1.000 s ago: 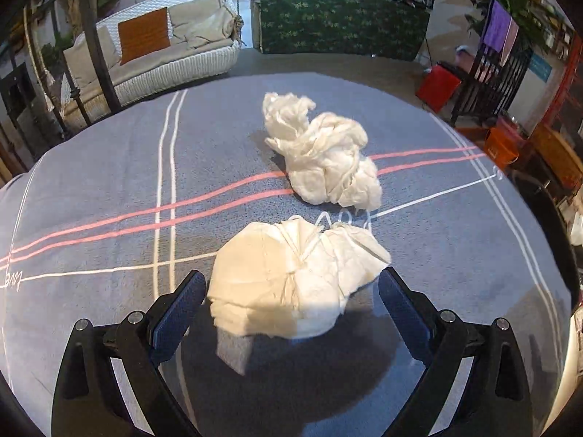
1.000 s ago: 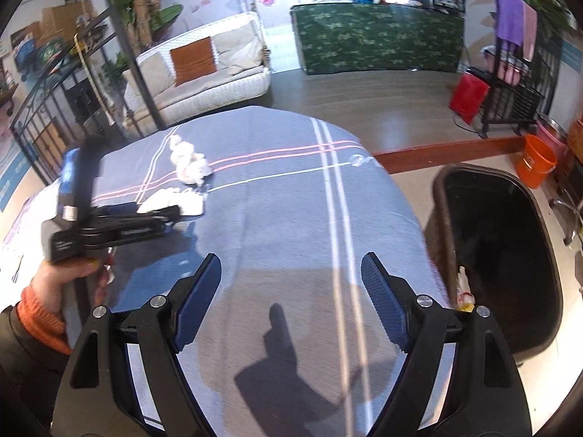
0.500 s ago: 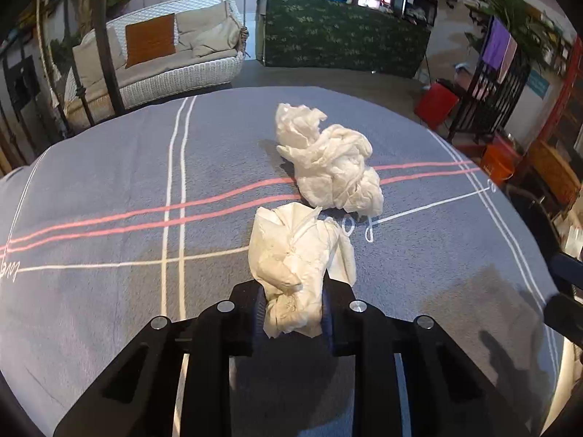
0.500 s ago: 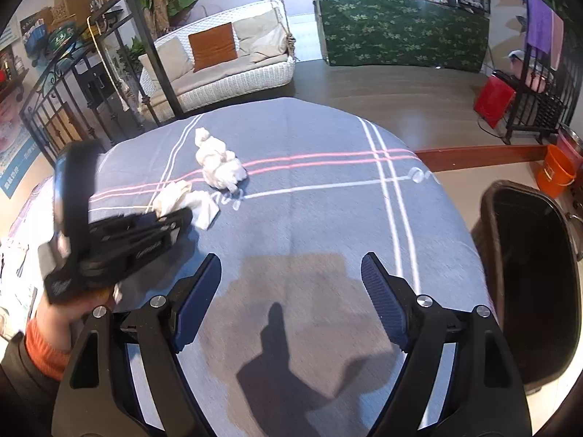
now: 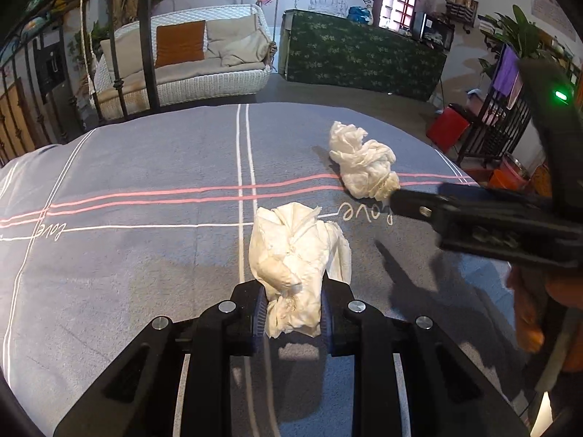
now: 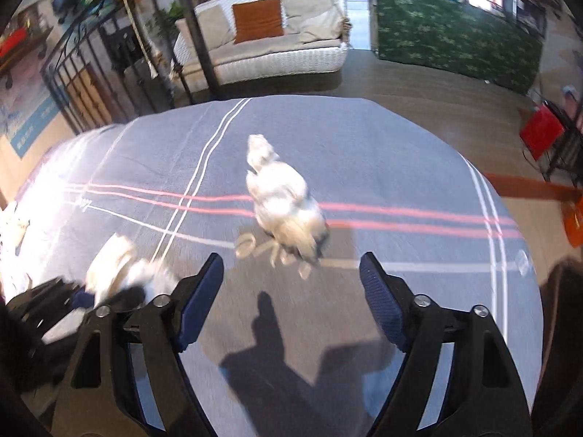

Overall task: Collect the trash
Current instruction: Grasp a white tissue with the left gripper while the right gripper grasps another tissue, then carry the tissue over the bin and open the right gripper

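Now pinched in the left gripper (image 5: 291,313), the near tissue wad (image 5: 295,255) sits lifted off the tablecloth (image 5: 127,255). Closing but empty, the right gripper (image 6: 291,276) has swung toward the far wad (image 6: 284,204).

1. A table (image 5: 145,255) fills the near ground; everything here is placed relative to it.
2. One tissue wad (image 5: 295,273) sits over the table's near middle, pinched in the left gripper (image 5: 291,317).
3. A second wad (image 5: 364,167) lies on the table, farther back and to the right.
4. The right gripper (image 6: 291,284) hangs over the table just in front of the second wad, jaws closing on nothing.
5. A sofa (image 5: 189,69) stands beyond the table's far left edge.
6. A counter (image 5: 364,58) stands beyond its far right edge.
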Demonstrator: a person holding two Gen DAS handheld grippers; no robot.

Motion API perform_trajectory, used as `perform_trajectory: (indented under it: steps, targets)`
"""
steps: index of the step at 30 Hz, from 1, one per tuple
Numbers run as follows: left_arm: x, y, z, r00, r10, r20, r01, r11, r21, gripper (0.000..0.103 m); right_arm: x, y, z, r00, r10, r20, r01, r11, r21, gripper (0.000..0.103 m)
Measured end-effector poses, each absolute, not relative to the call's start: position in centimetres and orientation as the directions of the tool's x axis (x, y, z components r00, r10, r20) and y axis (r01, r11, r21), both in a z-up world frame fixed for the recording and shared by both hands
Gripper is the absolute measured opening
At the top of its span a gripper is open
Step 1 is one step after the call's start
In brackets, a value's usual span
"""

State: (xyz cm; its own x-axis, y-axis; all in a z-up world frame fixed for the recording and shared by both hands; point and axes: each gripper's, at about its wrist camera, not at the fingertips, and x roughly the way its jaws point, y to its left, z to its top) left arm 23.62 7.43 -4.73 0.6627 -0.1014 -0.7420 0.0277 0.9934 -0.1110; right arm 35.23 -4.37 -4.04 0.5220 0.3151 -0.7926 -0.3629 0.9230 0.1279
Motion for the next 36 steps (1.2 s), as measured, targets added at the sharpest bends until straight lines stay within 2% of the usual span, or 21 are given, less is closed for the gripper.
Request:
perform_trajectory:
  steps: [5,8,10,13,21,36]
  targets:
    - [23.5,7.7,-4.8,0.663,-0.104,-0.742,0.023,0.993,-0.118,0.024,38.0,-1.7,-4.4,0.532,0.278,-0.800,-0.395,0.917,0.055,0.066]
    - [23.5,7.7,-4.8,0.664,-0.106,-0.740,0.026,0.993,-0.119,0.024,39.0,-1.0,-4.9,0.538,0.250,-0.805,-0.395,0.919,0.021,0.054]
    - [23.4,7.6,-4.9,0.663,-0.112,-0.740,0.029,0.992,-0.124,0.024,39.4,-0.7,-5.3,0.531,0.232,-0.815,-0.399,0.917,0.001,0.036]
    - [23.5,7.8,-5.0,0.662,-0.117,-0.741,0.034,0.991,-0.126,0.024,39.2,-0.9,-5.4,0.544,0.223,-0.809,-0.396,0.918,-0.013,0.029]
    - [23.6,8.2,-4.7,0.667,-0.126,-0.734,0.039,0.990,-0.134,0.024,36.6,-2.4,-4.1,0.548,0.286,-0.786,-0.401,0.915,0.053,0.026]
    - [22.6,4.2,-3.5,0.671,-0.200,-0.714,0.152,0.980,-0.131,0.024,28.7,-10.0,-2.2,0.597,0.255,-0.760,-0.319,0.945,0.067,0.026]
